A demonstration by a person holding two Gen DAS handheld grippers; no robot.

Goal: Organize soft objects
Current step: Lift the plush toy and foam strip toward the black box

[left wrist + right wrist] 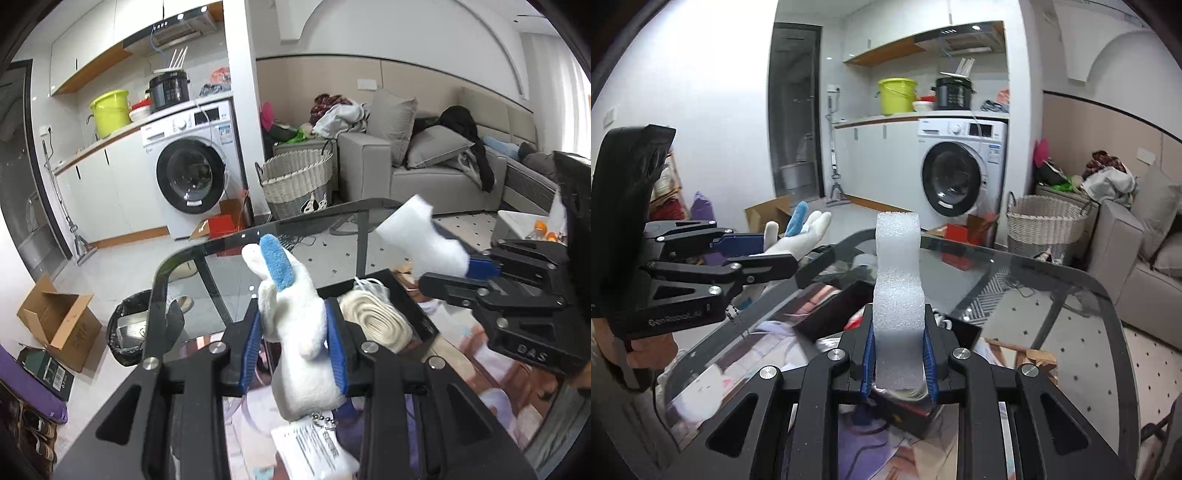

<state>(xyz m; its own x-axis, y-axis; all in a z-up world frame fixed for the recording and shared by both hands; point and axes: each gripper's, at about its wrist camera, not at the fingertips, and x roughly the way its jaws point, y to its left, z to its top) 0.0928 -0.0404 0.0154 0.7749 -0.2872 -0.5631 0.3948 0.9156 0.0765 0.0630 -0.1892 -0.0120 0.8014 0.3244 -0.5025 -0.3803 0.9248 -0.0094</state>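
- A white plush toy [299, 332] with one blue ear is gripped by the left hand-held gripper [299, 341], its long axis running forward along the fingers, ears away from the hand.
- A white foam strip [897, 306] is clamped by the right hand-held gripper [899, 360]; its free end is seen standing up past the fingertips.
- Both items are held in the air above the glass worktop [1052, 273].
- A black tray [417, 310] holding a coiled white cord [376, 321] is seen just ahead of and below the toy; the left gripper is judged the nearer.
- Counted: two grippers, one toy, one foam strip, one tray, one cord coil.
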